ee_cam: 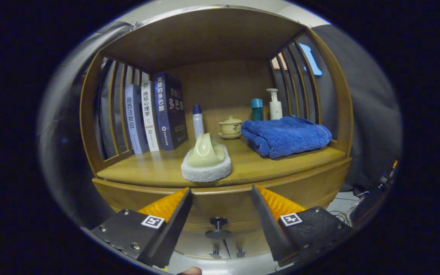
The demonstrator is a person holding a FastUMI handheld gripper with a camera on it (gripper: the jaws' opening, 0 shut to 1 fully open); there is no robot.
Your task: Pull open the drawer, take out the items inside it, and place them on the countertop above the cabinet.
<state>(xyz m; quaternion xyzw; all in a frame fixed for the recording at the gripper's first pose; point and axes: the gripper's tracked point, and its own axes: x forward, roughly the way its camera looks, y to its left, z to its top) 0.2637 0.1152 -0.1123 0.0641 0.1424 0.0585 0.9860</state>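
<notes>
Tongs (222, 202) stand wide apart and level, holding nothing; between their fingers we see the drawer (224, 214) front closed, its knob (218, 226) just ahead, contents hidden. On the countertop (281, 164) above sit a scrubbing brush (206, 158), blue towel (287, 135), lidded cup (230, 127) and three bottles (198, 120). Three books (155, 114) carry Chinese spine titles; we leave them unread.
</notes>
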